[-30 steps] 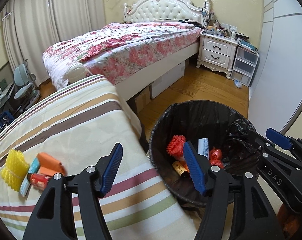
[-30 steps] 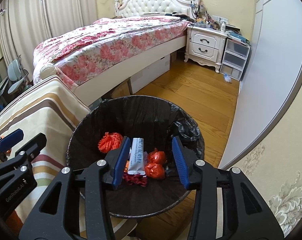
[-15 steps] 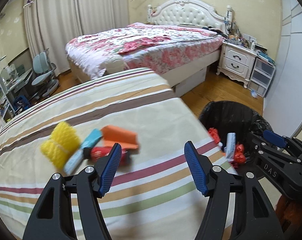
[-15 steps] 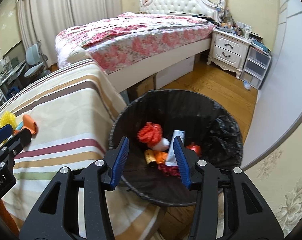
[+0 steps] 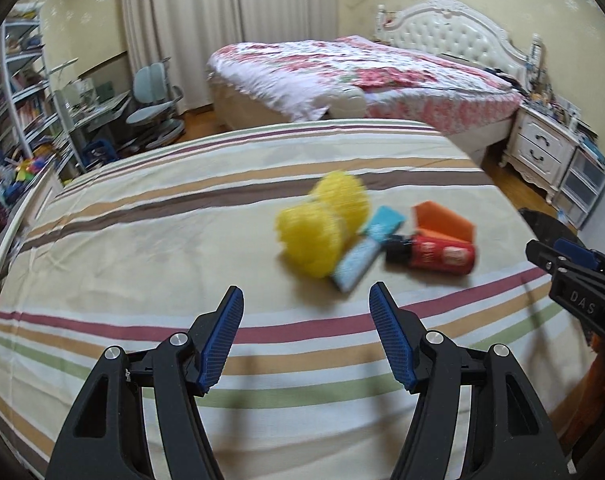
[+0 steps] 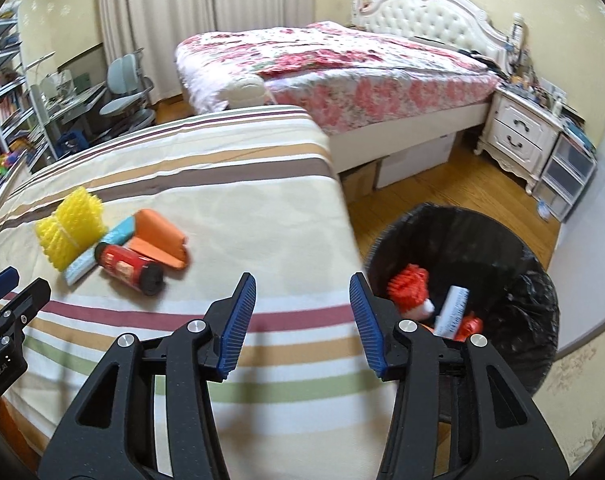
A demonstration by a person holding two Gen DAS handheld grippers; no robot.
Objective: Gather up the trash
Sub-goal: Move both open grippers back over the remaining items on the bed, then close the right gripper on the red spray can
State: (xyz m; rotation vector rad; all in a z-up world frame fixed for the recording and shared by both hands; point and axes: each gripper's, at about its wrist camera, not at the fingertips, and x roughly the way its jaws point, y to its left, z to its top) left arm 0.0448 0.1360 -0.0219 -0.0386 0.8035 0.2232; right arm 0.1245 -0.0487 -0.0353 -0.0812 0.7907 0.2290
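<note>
On the striped bed cover point(image 5: 142, 240) lies a small heap of trash: yellow foam netting point(image 5: 322, 224) point(image 6: 70, 228), a light blue packet point(image 5: 366, 252) point(image 6: 102, 244), an orange wrapper point(image 5: 442, 220) point(image 6: 158, 236) and a red can point(image 5: 430, 256) point(image 6: 126, 264). My left gripper point(image 5: 306, 320) is open over the cover, short of the heap, nothing between its fingers. My right gripper point(image 6: 302, 300) hangs over the cover's edge with its jaws opening and empty. The black-lined bin point(image 6: 502, 248) stands on the floor to its right, with red netting point(image 6: 410, 284) and a white packet point(image 6: 454, 308) inside.
A floral bed point(image 6: 342, 64) stands behind, with a white nightstand point(image 6: 518, 132) and plastic drawers point(image 6: 570, 168) beside it. Boxes point(image 6: 402, 164) sit under that bed. At the left are desk chairs point(image 5: 154, 96) and shelves point(image 5: 18, 92). Wooden floor point(image 6: 442, 184) surrounds the bin.
Both views have swung left from the bin toward the striped cover. The trash heap now lies ahead of my left gripper. My right gripper's jaws have widened.
</note>
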